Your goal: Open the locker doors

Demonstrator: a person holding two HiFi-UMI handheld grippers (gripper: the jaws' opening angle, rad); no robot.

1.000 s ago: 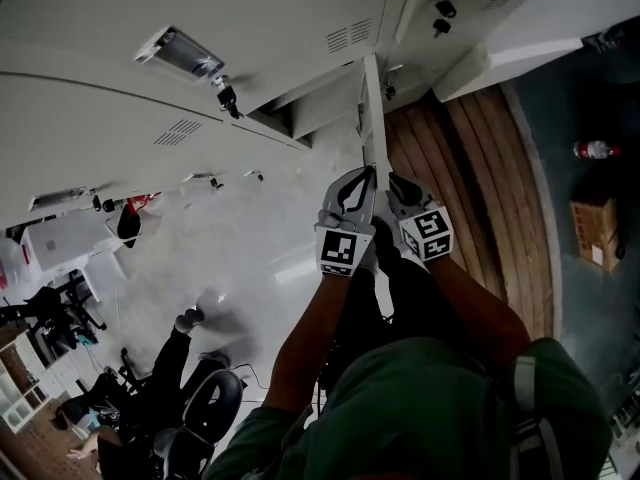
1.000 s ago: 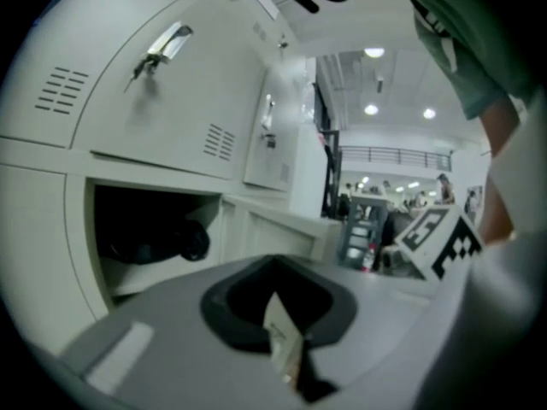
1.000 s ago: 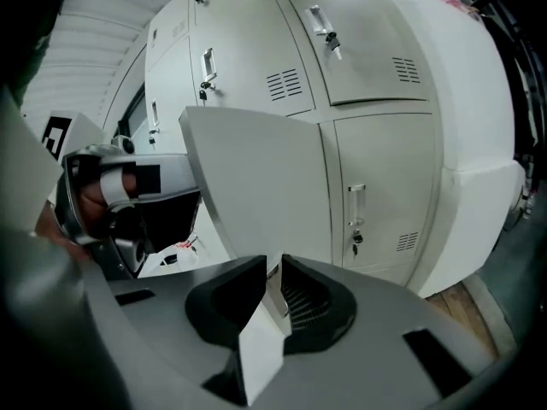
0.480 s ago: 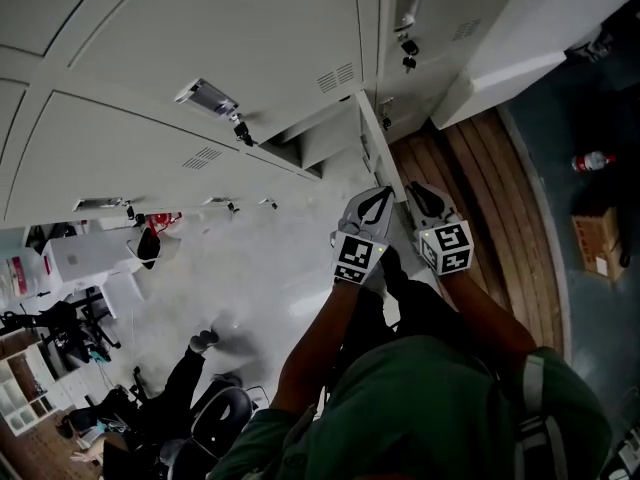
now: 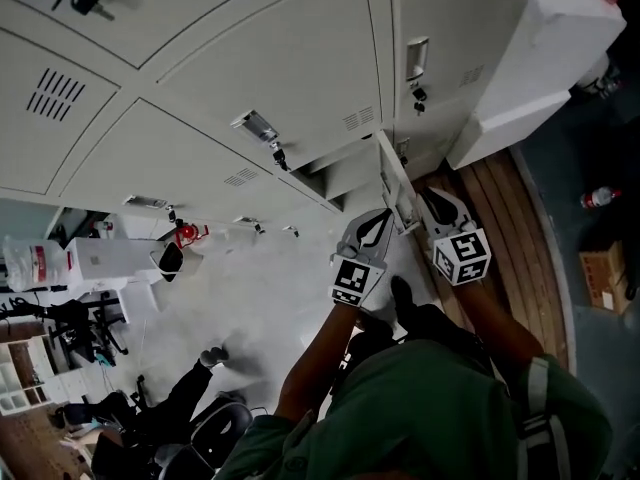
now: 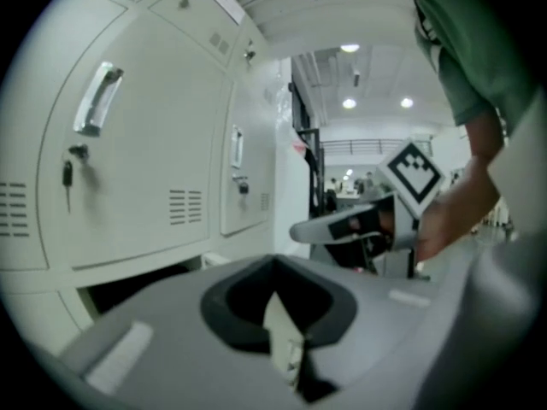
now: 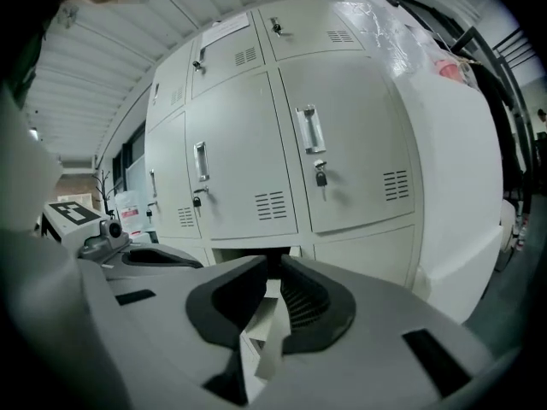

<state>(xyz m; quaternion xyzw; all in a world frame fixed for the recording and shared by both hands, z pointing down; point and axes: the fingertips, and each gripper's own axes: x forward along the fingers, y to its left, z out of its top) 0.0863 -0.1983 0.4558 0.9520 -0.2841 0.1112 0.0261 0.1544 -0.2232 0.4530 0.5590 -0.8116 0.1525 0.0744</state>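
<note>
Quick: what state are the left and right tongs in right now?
Left tongs: closed on the edge of the locker door.
Right tongs: closed on that same edge.

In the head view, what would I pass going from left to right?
Small red rounded object → left gripper → pale grey open locker door → right gripper → red plastic bottle.

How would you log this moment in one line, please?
phase: opening | locker door: bottom row, swung out | left gripper: shut on door edge | right gripper: shut on door edge
</note>
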